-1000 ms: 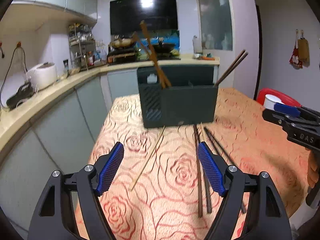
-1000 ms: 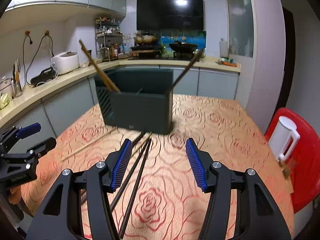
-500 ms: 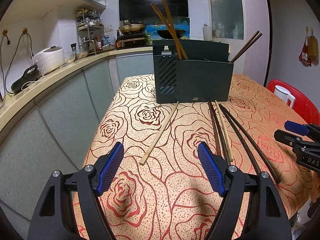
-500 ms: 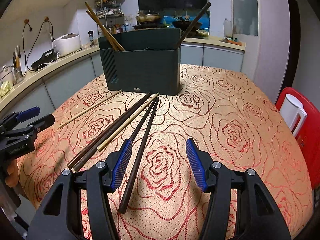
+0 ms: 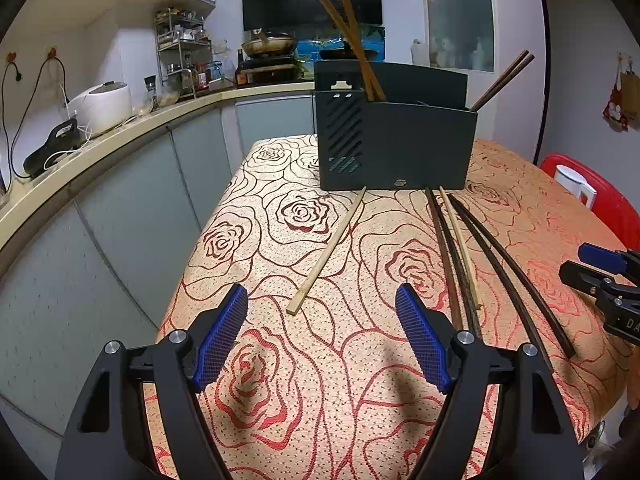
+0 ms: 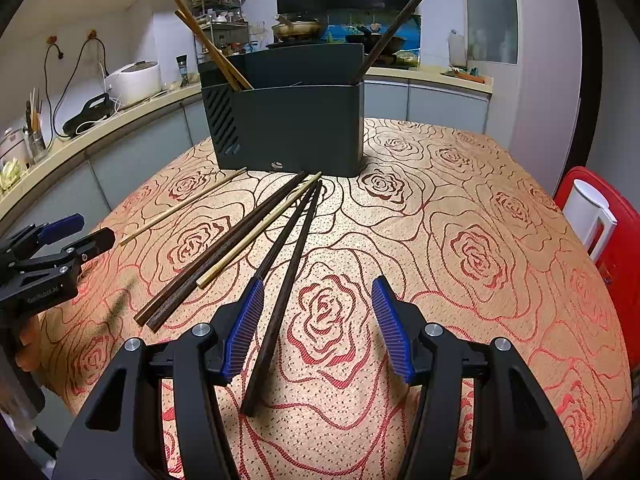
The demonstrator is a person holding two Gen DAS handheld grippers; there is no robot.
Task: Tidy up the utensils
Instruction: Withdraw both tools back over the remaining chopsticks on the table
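A dark utensil holder (image 5: 394, 146) stands on the rose-patterned table (image 5: 280, 380), with brown chopsticks (image 5: 348, 36) in its left part and dark ones (image 5: 502, 80) at its right. It also shows in the right wrist view (image 6: 292, 128). Loose on the cloth lie a pale chopstick (image 5: 330, 250) and a fan of several dark and pale chopsticks (image 5: 460, 248). My left gripper (image 5: 322, 336) is open and empty, just short of the pale chopstick's near end. My right gripper (image 6: 318, 328) is open and empty, over the near ends of two dark chopsticks (image 6: 280, 280).
A kitchen counter (image 5: 100, 148) with a rice cooker (image 5: 102, 106) curves along the left. A red chair (image 6: 616, 240) holding a white jug (image 6: 592, 212) stands beside the table's right edge. The table's left edge (image 5: 192, 248) drops off next to the cabinets.
Both grippers have drawn back and lowered toward the table, so the holder looks farther off and the loose chopsticks lie nearer the fingers. Both jaws stayed open.
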